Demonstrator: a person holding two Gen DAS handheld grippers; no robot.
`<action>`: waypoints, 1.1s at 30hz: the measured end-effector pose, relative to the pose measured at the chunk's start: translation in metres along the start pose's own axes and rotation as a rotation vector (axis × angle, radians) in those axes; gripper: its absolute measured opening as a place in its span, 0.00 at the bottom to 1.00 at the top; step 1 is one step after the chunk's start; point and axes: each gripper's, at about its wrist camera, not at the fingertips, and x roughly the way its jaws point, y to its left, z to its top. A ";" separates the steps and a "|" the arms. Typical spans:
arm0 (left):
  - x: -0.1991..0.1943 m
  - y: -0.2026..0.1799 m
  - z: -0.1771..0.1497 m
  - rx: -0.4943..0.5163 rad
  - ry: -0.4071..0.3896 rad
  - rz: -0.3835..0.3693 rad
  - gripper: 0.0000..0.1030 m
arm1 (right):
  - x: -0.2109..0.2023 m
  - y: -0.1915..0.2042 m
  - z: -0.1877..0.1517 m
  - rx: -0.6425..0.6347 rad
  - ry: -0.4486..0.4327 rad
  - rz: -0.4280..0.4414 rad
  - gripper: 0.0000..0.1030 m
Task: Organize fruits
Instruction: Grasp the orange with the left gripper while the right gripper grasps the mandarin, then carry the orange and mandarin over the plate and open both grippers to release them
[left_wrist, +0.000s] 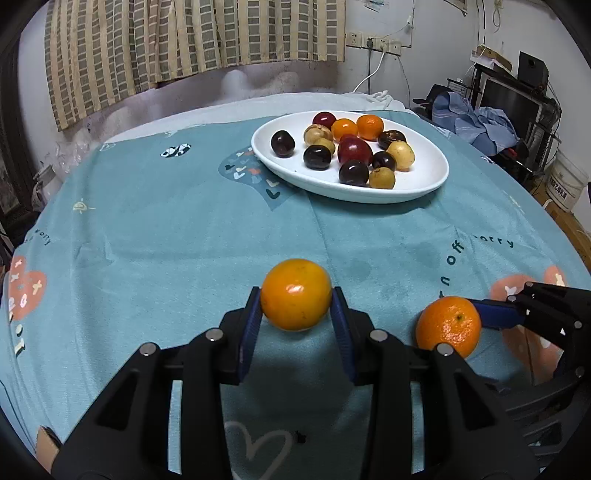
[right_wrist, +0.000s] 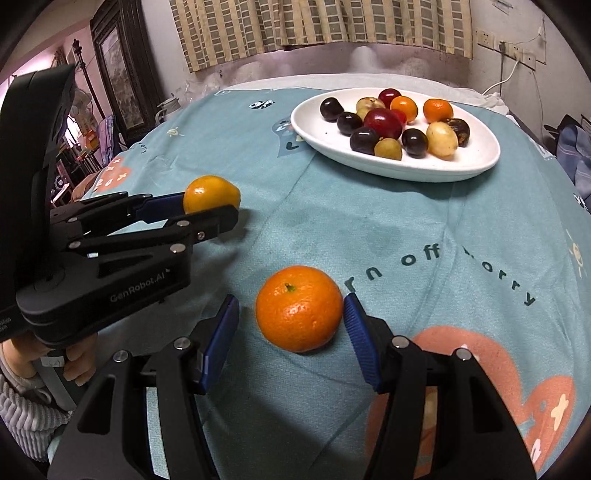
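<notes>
Grip on the smooth yellow-orange fruit (left_wrist: 296, 294) is firm: my left gripper (left_wrist: 296, 310) is clenched on it at centre frame, lifted just off the cloth. My right gripper (right_wrist: 291, 317) is spread wide around the tangerine (right_wrist: 299, 308), pads not touching. I should centre it, squeeze gently, then carry both to the white plate (left_wrist: 424, 181) at upper right.
</notes>
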 end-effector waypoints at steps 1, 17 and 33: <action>-0.001 -0.001 0.000 0.004 -0.003 0.005 0.37 | 0.000 0.000 0.000 0.001 -0.002 0.002 0.58; -0.008 -0.006 -0.001 0.024 -0.034 0.034 0.37 | -0.008 0.001 -0.001 -0.015 -0.036 -0.007 0.42; -0.059 0.019 -0.009 -0.062 -0.134 0.006 0.37 | -0.101 -0.056 -0.012 0.168 -0.314 -0.030 0.42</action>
